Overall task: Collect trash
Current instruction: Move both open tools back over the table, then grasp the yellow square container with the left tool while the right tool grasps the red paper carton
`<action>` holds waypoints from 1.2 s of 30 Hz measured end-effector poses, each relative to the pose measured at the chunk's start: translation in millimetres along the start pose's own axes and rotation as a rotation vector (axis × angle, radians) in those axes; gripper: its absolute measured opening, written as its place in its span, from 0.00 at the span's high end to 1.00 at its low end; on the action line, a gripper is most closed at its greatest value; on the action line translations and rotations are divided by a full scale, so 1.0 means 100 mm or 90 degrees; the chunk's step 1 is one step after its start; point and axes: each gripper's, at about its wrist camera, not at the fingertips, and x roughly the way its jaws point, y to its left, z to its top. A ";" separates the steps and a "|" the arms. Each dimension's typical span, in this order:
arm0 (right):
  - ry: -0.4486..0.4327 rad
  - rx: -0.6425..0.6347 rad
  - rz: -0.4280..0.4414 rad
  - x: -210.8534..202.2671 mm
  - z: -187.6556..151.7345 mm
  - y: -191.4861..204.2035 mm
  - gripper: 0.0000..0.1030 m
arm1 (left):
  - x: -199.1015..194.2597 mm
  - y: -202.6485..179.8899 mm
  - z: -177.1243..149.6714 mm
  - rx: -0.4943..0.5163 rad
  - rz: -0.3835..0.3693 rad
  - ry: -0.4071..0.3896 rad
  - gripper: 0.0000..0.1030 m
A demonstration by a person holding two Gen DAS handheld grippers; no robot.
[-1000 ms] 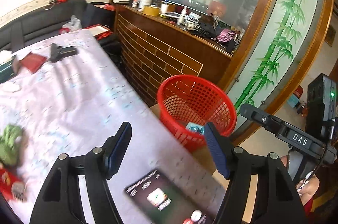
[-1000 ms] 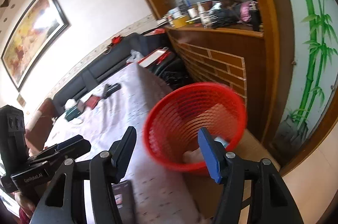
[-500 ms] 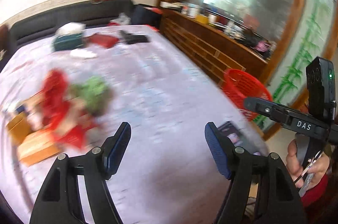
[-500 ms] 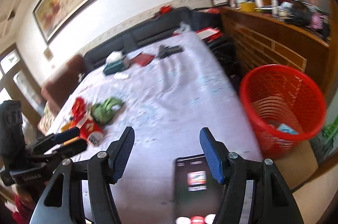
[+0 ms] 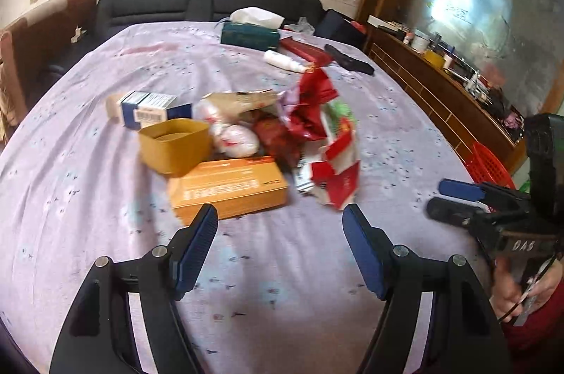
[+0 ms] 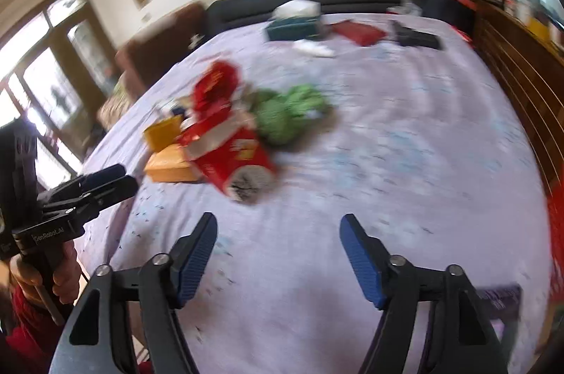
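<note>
trash pile [image 5: 268,141] ahead of fingers [image 5: 192,249]

Lilac speckled tablecloth [image 5: 105,190], orange box [image 5: 229,187] (red basket [image 5: 490,166]).

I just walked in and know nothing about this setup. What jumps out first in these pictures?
A heap of trash sits mid-table on the lilac tablecloth: an orange box, a yellow tub, red wrappers and crumpled green packaging. In front of it hang two empty blue-padded tongs, the left tongs and the right tongs, whose jaws are opening. At the table's far right edge peeks a red basket.
</note>
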 end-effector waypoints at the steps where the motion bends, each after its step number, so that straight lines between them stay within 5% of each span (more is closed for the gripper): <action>1: -0.001 -0.019 0.001 0.10 0.05 0.09 0.16 | -0.01 0.02 -0.01 0.000 -0.001 0.000 0.30; 12: 0.029 -0.179 -0.053 0.91 0.35 0.46 0.13 | 0.11 0.20 -0.05 0.059 -0.020 0.028 0.29; 15: 0.032 -0.173 -0.034 0.98 0.39 0.45 0.40 | 0.18 0.28 0.01 0.052 -0.001 0.044 0.29; 16: 0.035 -0.166 -0.034 0.98 0.41 0.45 0.41 | 0.17 0.32 0.04 0.042 0.000 0.041 0.29; 18: 0.031 -0.150 -0.036 0.93 0.40 0.44 0.48 | 0.14 0.41 0.11 0.018 -0.002 0.032 0.29; 25: -0.023 -0.094 0.000 0.51 0.34 0.37 0.49 | 0.21 0.74 0.45 -0.100 0.078 0.012 0.29; 27: -0.029 -0.081 0.003 0.42 0.32 0.34 0.49 | 0.31 0.85 0.57 -0.129 0.068 0.014 0.29; 36: -0.028 -0.026 0.028 0.25 0.18 0.12 0.49 | 0.72 0.80 0.68 -0.007 0.111 0.067 0.29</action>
